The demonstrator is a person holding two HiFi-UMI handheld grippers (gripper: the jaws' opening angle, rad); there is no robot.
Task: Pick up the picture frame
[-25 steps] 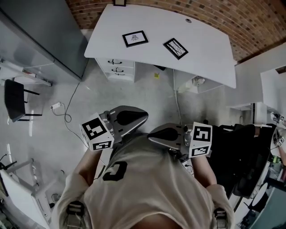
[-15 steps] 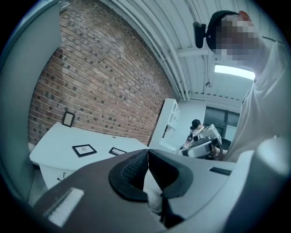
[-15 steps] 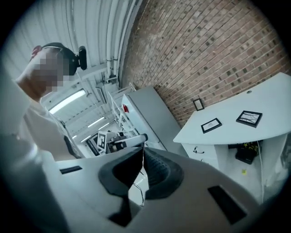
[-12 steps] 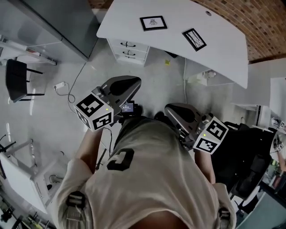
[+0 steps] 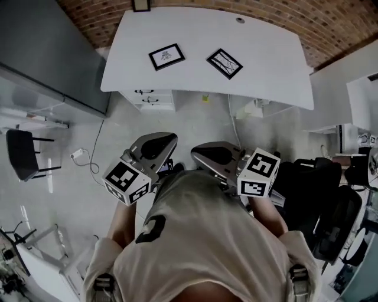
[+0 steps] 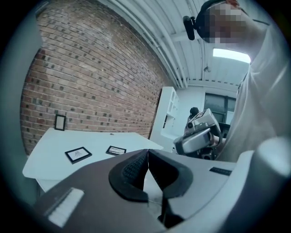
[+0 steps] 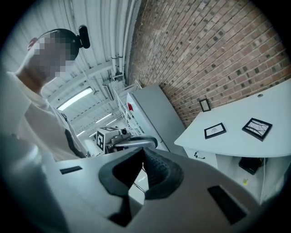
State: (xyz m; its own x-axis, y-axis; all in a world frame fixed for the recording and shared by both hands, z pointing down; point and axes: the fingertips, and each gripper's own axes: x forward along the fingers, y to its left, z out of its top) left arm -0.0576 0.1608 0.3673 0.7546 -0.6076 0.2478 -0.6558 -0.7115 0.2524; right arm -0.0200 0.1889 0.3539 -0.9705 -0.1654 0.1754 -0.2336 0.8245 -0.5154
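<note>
Room: brick wall (image 5: pixel 331 23) behind; grey cabinet (image 5: pixel 47 59) at left.
Desk: white desk (image 5: pixel 266 65), drawers (image 5: pixel 146 97) under its left end.
Person: shirt (image 5: pixel 201 236) fills the foreground; hands hidden behind it and the grippers.
Grippers: left gripper (image 6: pixel 148 157) and right gripper (image 7: pixel 142 154) side by side at the chest, jaws closed on nothing.
Frames: left frame (image 5: pixel 165 56) and right frame (image 5: pixel 224 63) flat on the desk, well apart from the grippers; third frame (image 5: pixel 140 5) against the wall, cut off in the head view.
</note>
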